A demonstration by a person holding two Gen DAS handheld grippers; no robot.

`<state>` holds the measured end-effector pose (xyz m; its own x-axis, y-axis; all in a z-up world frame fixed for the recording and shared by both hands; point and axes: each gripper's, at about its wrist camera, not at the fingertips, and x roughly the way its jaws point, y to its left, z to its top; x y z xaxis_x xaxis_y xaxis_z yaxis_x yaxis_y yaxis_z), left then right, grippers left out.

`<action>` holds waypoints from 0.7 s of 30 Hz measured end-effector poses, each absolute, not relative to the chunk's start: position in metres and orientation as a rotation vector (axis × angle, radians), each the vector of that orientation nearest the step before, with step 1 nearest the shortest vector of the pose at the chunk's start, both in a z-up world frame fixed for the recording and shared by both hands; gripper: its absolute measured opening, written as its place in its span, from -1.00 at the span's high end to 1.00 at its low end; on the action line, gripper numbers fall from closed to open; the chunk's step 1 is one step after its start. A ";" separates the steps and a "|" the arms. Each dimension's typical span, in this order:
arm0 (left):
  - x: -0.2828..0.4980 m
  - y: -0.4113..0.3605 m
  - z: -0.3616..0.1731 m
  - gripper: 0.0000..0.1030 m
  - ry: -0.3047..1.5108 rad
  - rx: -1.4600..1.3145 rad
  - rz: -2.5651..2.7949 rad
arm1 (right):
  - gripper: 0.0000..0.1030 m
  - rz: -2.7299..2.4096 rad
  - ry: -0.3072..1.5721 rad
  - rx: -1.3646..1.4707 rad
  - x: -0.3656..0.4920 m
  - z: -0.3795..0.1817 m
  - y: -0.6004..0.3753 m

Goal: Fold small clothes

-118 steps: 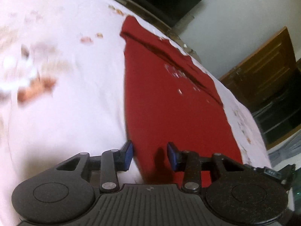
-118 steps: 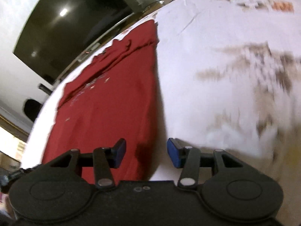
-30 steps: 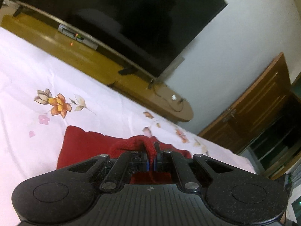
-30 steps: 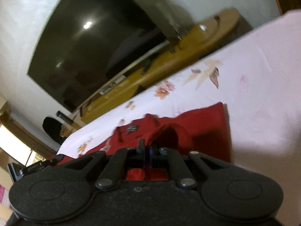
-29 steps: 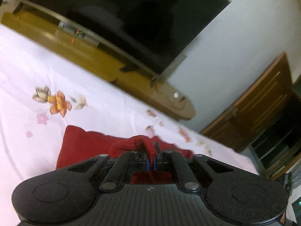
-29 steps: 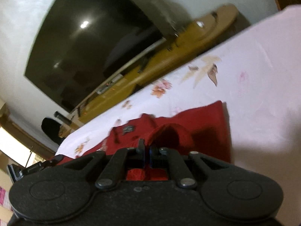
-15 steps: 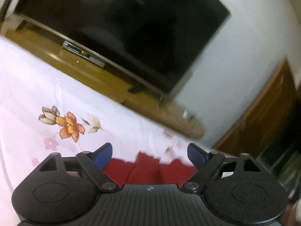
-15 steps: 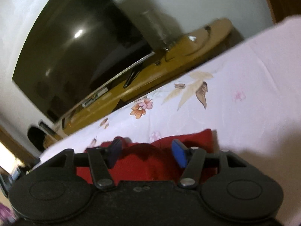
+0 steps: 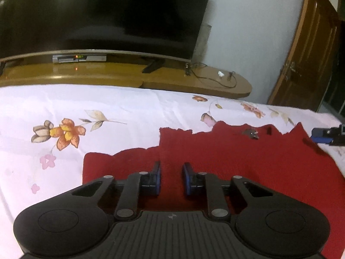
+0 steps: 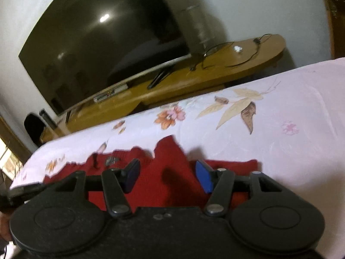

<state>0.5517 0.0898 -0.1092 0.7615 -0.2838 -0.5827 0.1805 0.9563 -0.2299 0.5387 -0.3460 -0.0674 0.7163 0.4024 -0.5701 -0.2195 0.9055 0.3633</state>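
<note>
- Red knit garment [image 9: 248, 161] lies folded on your white floral bedsheet [image 9: 118, 108], top edge jagged.
- Small grey label [image 9: 251, 133] unreadable.
- Your left gripper [image 9: 171, 179] and right gripper [image 10: 167, 176]: fingers spread, holding nothing.

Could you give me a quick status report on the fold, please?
Left hand-held gripper open, empty. Right hand-held gripper open, empty. Red garment lying on floral bedsheet. Nothing obstructing.

Right tongs [image 10: 167, 176] gape empty above red garment [image 10: 172, 172].
</note>
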 end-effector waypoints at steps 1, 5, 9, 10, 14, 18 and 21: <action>0.551 0.091 -0.109 0.65 0.658 -0.166 -0.254 | -0.11 0.341 0.690 0.285 0.540 -0.069 -0.346; 0.546 0.091 -0.106 0.90 0.604 -0.160 -0.250 | 0.65 0.296 0.793 0.141 0.549 -0.081 -0.332; 0.539 0.096 -0.105 0.90 0.578 -0.135 -0.189 | 0.84 0.281 0.716 0.027 0.536 -0.071 -0.321; 0.544 0.096 -0.118 0.89 0.637 -0.137 -0.180 | 0.85 0.262 0.701 0.028 0.534 -0.072 -0.322; 0.548 0.100 -0.117 0.80 0.631 -0.136 -0.153 | 0.84 0.190 0.696 -0.074 0.533 -0.092 -0.311; 0.541 0.097 -0.110 0.55 0.632 -0.057 -0.159 | 0.76 0.167 0.696 -0.045 0.531 -0.090 -0.315; 0.517 0.096 -0.083 0.15 0.539 -0.033 -0.077 | 0.51 0.149 0.655 -0.016 0.520 -0.071 -0.323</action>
<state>0.5167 0.0965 -0.0829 0.8553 -0.0817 -0.5117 0.0644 0.9966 -0.0514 0.5201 -0.3228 -0.0706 0.7825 0.1328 -0.6083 -0.1428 0.9892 0.0323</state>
